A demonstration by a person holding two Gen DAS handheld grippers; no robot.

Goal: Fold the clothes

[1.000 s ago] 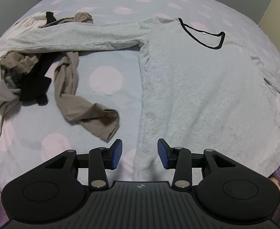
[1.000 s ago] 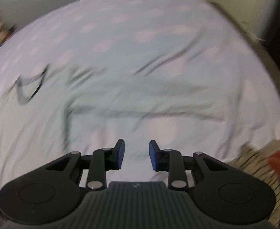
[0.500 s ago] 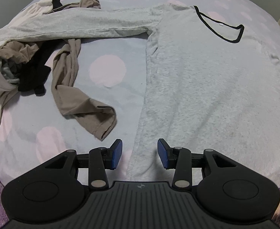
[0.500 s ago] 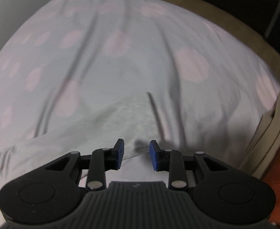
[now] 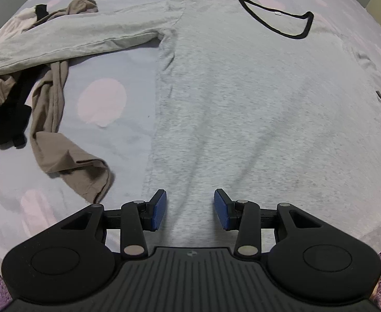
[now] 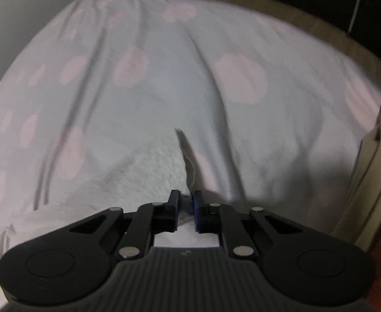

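Dotted bedsheet [image 5: 99, 104]; fuzzy grey sweater [image 5: 242, 91] flat. L jaws wide, empty; R jaws just closed, pinching sleeve cuff [image 6: 187, 182].

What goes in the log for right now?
stage: grab shirt | left gripper: open over shirt | right gripper: just closed on shirt edge

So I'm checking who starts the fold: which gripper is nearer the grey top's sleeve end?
Right. The right gripper is pinching the sleeve end; the left gripper hovers open over the grey top near its hem.
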